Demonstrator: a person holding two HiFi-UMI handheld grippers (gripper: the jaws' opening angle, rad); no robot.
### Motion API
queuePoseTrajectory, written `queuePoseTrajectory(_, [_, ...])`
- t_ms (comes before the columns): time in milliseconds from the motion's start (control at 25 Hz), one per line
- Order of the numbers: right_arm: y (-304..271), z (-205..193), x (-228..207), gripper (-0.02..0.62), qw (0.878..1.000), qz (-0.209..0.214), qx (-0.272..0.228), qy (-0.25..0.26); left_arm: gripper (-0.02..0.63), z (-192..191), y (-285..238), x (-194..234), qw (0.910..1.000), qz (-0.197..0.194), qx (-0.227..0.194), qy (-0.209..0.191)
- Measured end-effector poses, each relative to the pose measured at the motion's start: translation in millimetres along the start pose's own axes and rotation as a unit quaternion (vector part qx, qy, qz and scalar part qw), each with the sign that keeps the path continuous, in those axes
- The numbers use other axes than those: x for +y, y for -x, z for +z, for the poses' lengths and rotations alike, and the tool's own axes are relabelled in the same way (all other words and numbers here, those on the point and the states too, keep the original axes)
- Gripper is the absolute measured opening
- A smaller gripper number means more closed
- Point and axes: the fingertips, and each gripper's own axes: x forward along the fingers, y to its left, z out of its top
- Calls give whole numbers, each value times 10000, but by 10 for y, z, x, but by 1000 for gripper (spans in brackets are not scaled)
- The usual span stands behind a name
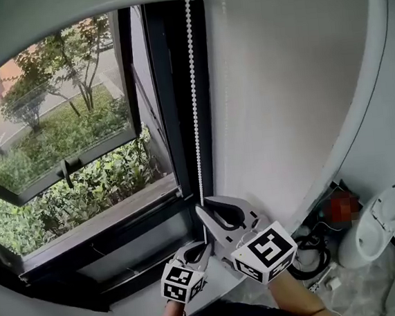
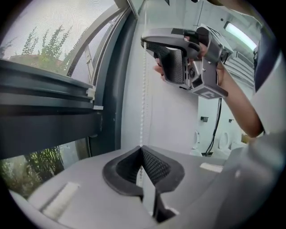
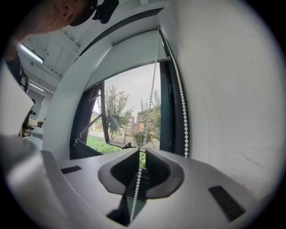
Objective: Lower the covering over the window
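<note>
Nothing legible showed: no words, labels, brands, numbers or signs could be read on any surface in view.

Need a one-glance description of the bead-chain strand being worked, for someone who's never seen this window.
Find the dark window frame; at its right edge, beside the white wall, two white bead-chain strands hang. The worked strand is the one farther from the wall, running down between the jaws of the right gripper and left gripper; the other strand hangs untouched.
</note>
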Motion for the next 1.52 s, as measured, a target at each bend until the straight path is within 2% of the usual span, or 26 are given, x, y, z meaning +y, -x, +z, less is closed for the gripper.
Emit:
queuePoseTrajectory(200, [13,9,5,12,10000,45,46,-75,14,81,-52,-80,9992,-164,-82,354])
queuePoseTrajectory(440, [15,-12,-24,12,9999,-80,21,95,23,63,-89,-195,9994,-303,-164,52])
queuePoseTrajectory(520, [30,-28,-40,12,10000,-93,-5,0,67,126,-55,-215,9989,-358,-287,29])
queuePoseTrajectory(720, [55,-56,-75,12,9998,-169,34,51,72,478,147,-134,9963,-243,-816,78])
queuePoseTrajectory(840, [41,-190,-72,12,9996,-162,245,56,72,727,338,-27,9936,-42,-1113,182])
queuePoseTrajectory(1200, [41,-245,-75,12,9996,-119,217,-97,72,1433,956,286,9794,623,-1913,155])
queuePoseTrajectory(1400, [27,-251,-37,12,9996,-150,235,-68,72,1795,1102,166,9758,537,-2110,-175])
queuePoseTrajectory(1520, [-10,-463,22,12,9985,-72,527,-154,72,1920,1090,61,9764,458,-2074,-383])
